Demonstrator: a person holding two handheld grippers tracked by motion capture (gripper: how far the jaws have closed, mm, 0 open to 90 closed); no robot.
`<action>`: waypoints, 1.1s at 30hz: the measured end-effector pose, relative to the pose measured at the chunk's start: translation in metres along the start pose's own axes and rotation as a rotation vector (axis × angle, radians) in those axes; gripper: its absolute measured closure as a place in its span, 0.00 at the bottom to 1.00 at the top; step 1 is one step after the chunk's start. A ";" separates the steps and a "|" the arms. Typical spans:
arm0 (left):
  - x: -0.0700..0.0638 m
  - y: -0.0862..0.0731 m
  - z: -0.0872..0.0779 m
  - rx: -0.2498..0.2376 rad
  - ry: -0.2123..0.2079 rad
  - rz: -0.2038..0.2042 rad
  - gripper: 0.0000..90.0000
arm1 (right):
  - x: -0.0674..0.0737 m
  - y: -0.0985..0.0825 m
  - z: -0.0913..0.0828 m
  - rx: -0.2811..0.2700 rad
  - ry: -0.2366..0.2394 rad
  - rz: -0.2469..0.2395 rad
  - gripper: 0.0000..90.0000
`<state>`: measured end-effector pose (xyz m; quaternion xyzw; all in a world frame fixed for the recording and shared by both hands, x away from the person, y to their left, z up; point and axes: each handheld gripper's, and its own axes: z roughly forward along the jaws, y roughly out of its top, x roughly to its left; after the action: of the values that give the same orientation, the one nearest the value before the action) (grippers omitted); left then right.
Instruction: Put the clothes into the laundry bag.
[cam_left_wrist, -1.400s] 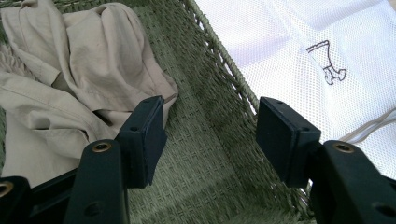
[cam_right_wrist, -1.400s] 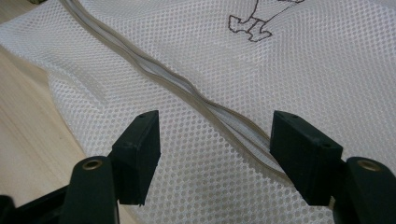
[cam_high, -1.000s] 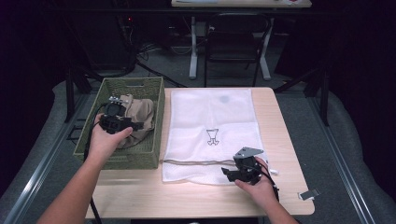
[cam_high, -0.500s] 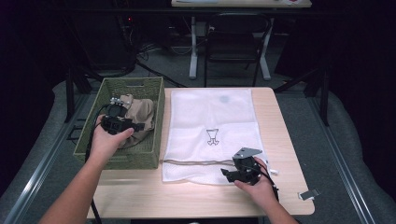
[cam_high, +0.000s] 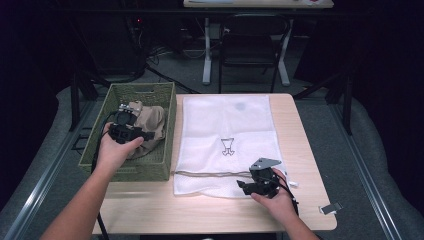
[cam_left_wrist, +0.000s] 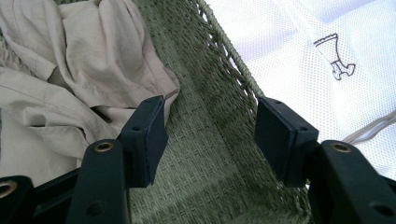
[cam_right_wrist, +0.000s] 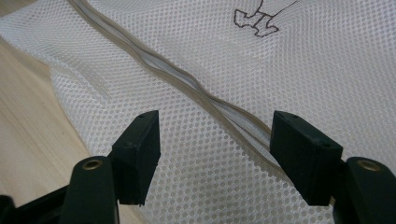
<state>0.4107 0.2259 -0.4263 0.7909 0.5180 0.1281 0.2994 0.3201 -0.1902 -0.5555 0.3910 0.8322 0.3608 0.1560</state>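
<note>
Hovering left gripper (cam_left_wrist: 210, 135) half open over beige clothes (cam_left_wrist: 70, 70) in basket (cam_left_wrist: 205, 140); right gripper (cam_right_wrist: 215, 154) open above mesh bag (cam_right_wrist: 280, 56), holding nothing.

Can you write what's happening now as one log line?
left gripper: open over beige cloth in basket | right gripper: open over mesh bag

The high view looks down and forward on the table (cam_high: 150, 210) from above. The left gripper view sits close inside the basket (cam_left_wrist: 210, 154). The right gripper view sits close over the mesh bag (cam_right_wrist: 289, 60); both show its printed mark.
</note>
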 end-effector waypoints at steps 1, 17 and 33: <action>-0.001 0.001 0.000 0.000 0.002 -0.002 0.48 | 0.000 0.000 0.000 -0.001 -0.001 0.001 0.37; 0.001 0.006 0.009 0.061 0.014 -0.006 0.50 | -0.001 0.000 -0.002 -0.012 -0.008 0.006 0.37; 0.008 0.015 0.016 0.093 0.039 -0.042 0.46 | -0.001 0.000 -0.002 -0.018 -0.012 0.008 0.37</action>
<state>0.4329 0.2233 -0.4308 0.7901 0.5458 0.1131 0.2550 0.3199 -0.1923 -0.5537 0.3950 0.8265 0.3664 0.1632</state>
